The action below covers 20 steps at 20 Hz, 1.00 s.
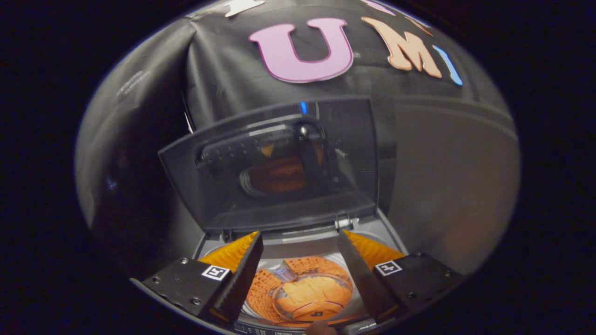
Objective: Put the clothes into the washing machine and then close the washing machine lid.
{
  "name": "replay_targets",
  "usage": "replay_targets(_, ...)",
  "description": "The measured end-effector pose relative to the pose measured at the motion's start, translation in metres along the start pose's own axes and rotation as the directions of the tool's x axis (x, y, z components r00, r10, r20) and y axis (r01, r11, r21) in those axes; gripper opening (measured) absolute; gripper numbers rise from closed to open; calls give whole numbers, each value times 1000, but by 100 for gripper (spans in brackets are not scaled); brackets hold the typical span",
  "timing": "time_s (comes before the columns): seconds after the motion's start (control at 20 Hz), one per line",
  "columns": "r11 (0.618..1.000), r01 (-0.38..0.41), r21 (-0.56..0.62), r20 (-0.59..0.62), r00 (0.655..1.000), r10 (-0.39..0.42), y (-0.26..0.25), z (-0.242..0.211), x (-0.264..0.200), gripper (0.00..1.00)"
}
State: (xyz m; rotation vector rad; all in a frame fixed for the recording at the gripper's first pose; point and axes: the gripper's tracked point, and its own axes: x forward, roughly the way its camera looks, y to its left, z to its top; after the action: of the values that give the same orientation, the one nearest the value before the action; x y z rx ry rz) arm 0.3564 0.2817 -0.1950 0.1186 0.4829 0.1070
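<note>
My gripper (300, 242) hangs open over the top of a small grey washing machine (391, 237), fingers spread wide with nothing between them. Below and between the fingers (244, 274) the orange drum (260, 291) shows, and an orange piece of clothing (314, 295) lies at its bottom. The machine's dark see-through lid (279, 172) stands upright just beyond the fingertips, hinged at the back of the opening, and mirrors the orange drum.
Black cloth (223, 70) hangs behind the lid as the booth's wall. A plain grey panel (451, 186) rises to the right of the machine. The machine's control strip (279, 331) runs along its front rim under the fingers.
</note>
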Motion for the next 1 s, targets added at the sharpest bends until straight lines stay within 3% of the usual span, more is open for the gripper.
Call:
replay_targets(0.45,999,-48,-9,138,989,49,31,124,-1,97)
replay_targets(0.65,993,-114,-33,206,971,118,56,162,13,97)
replay_targets(0.75,993,-103,-66,245,963,116,61,175,21,97)
replay_targets(1.0,987,-62,-146,209,974,92,78,171,65,97)
